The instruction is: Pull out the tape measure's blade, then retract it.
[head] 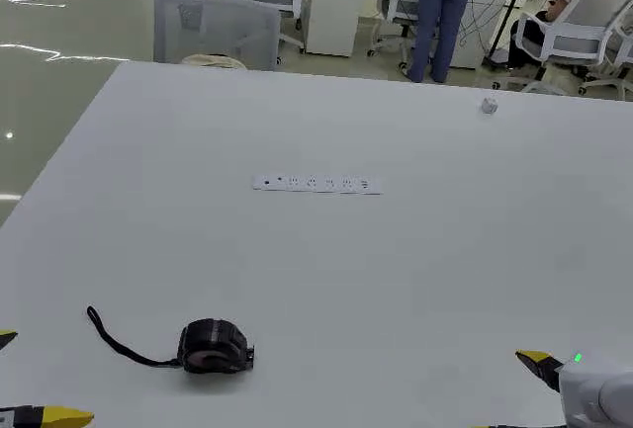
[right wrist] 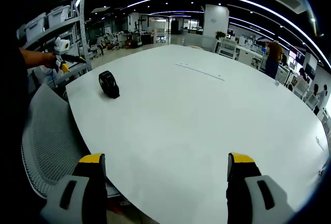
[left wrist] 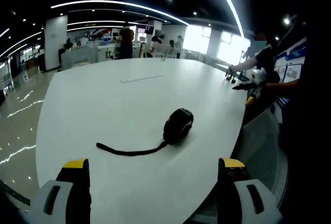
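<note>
Tape measure (left wrist: 178, 125) sits on desk (head: 396, 270), near, just ahead of left gripper (left wrist: 153, 164), strap (left wrist: 129, 151) lying crosswise. Left gripper released, empty. Right gripper (right wrist: 166, 158) released too, well apart. Left nearer, likely grabs first.
</note>
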